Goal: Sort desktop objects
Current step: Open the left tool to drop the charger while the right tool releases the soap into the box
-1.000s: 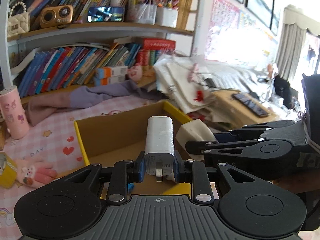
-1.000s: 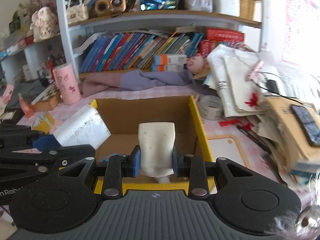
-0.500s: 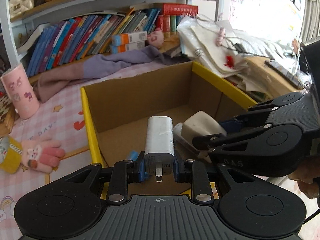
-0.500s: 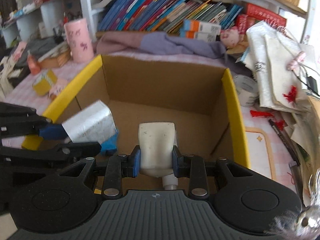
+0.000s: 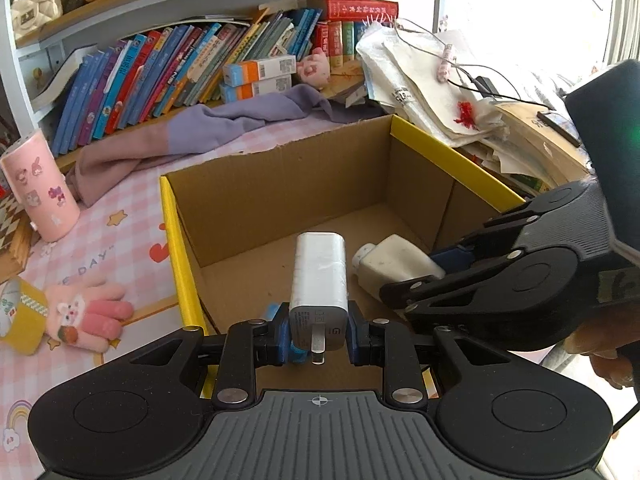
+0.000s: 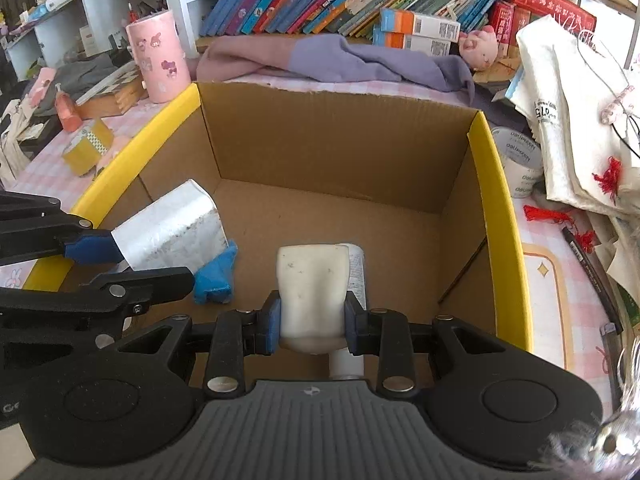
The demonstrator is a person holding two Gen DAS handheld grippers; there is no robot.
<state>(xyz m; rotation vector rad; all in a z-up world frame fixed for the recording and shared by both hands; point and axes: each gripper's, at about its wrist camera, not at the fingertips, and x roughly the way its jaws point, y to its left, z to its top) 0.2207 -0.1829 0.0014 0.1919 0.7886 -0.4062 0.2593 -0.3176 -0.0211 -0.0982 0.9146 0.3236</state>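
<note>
Left gripper (image 5: 318,338) clenched on charger (image 5: 319,276). Right gripper (image 6: 311,326) clenched on bottle (image 6: 312,294). Both over box (image 6: 494,200).

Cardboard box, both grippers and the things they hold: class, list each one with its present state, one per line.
Cardboard box: open-topped, upright.
Left gripper: shut on white charger.
White charger: gripped, over the box.
Right gripper: shut on cream bottle.
Cream bottle: gripped, inside the box.
Blue object: lying on box floor.

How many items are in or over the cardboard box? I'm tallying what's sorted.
3. A white charger held by the left gripper, a cream tube held by the right gripper, and a blue object on the cardboard box floor. More may be hidden.
</note>
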